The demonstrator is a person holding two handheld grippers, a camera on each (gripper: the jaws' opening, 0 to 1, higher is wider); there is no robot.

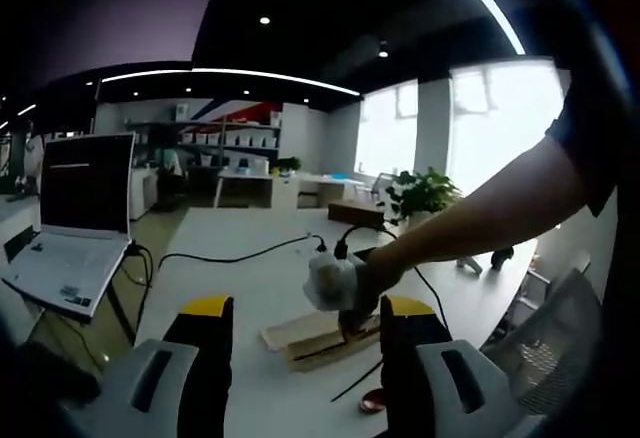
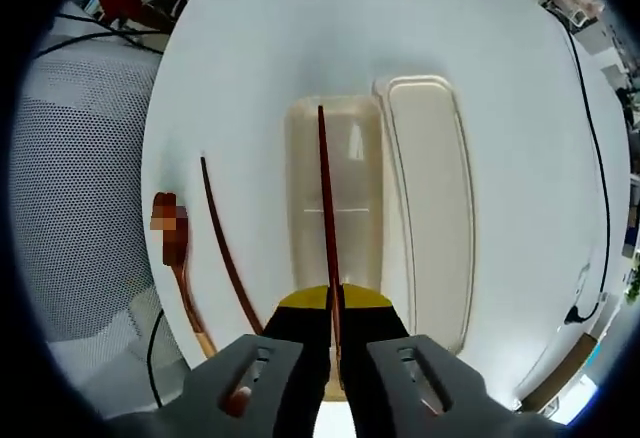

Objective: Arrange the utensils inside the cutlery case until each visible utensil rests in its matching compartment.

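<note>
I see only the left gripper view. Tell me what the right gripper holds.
Observer: The right gripper is shut on a chopstick, which points lengthwise over the open case.
Operator: Report what's still outside the case.
Observer: A second chopstick and a spoon lie side by side on the table, not touching.
Operator: Locate the lid.
Observer: The lid lies along the case's opposite side.

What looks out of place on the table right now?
One chopstick and the spoon lie on the table beside the open cutlery case, not in it. The right claw holds the other chopstick over the case.
</note>
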